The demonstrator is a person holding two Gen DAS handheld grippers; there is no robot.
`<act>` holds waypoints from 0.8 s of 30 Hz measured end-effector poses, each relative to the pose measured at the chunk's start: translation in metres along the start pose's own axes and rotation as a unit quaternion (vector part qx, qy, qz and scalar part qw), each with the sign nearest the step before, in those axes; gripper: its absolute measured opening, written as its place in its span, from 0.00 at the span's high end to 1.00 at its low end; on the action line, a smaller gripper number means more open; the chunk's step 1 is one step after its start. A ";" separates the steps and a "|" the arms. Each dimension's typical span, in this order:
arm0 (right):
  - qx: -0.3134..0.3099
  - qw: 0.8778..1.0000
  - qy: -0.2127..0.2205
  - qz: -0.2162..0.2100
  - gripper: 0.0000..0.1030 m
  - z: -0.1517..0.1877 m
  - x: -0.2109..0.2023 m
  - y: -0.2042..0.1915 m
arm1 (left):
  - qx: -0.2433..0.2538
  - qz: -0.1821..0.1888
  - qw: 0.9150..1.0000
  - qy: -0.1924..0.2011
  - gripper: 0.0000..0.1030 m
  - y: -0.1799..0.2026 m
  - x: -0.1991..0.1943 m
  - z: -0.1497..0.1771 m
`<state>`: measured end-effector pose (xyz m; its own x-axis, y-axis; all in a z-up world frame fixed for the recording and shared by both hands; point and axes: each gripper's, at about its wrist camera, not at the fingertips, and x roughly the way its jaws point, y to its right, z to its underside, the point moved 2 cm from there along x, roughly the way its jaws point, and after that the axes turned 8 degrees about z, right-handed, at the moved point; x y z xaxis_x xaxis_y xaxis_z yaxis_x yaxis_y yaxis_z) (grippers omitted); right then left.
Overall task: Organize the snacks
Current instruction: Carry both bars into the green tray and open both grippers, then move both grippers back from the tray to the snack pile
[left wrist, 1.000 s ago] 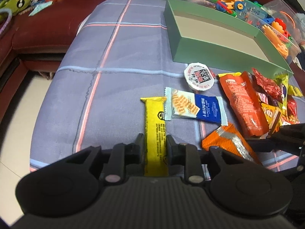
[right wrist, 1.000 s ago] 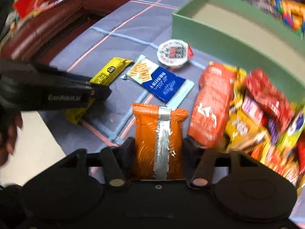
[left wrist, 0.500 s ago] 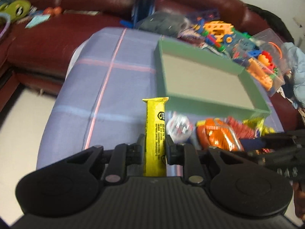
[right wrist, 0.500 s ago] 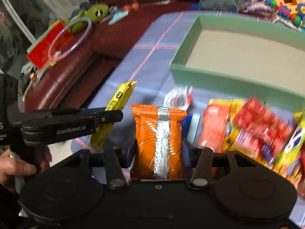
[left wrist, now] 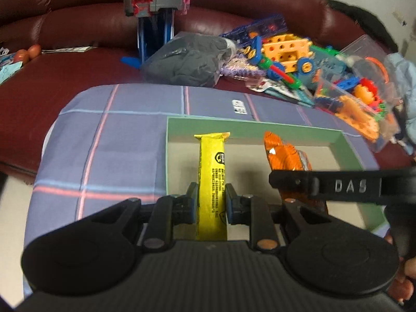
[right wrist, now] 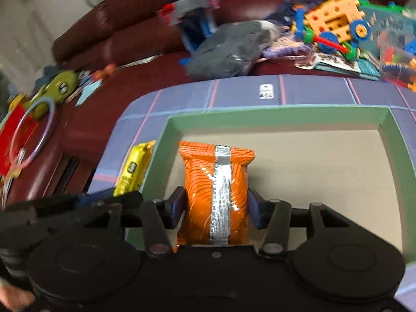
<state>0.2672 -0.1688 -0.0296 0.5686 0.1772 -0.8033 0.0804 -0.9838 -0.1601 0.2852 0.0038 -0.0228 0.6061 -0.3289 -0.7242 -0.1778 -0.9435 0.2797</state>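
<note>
My left gripper is shut on a long yellow snack bar and holds it over the near left part of the green box. My right gripper is shut on an orange snack packet with a silver seam and holds it above the box's beige floor. The orange packet and the right gripper also show in the left wrist view, to the right of the yellow bar. The yellow bar shows at the left in the right wrist view. The box holds no snacks.
The box stands on a purple checked cloth over a table. A dark red sofa lies behind. A grey bag, building toys and a clear toy bin crowd the far edge.
Both grippers have lifted their snacks off the cloth and carried them forward over the green box. The loose snack pile has dropped out of view.
</note>
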 end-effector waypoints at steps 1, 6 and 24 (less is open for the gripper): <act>0.012 1.000 -0.004 0.000 0.51 -0.010 0.014 0.005 | 0.001 -0.006 1.000 -0.005 0.80 -0.002 0.013 -0.003; 0.041 0.999 -0.017 -0.009 0.51 -0.045 0.065 0.014 | 0.011 -0.024 1.000 -0.014 0.80 -0.010 0.047 -0.017; 0.048 0.999 0.001 -0.012 0.00 -0.047 0.044 0.029 | 0.011 -0.040 0.999 0.022 0.00 0.000 -0.013 0.010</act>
<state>0.3331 -0.1904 -0.0421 0.5692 0.2013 -0.7972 0.0163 -0.9721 -0.2338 0.2695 0.0071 -0.0200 0.6521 -0.2504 -0.7155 -0.1436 -0.9676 0.2077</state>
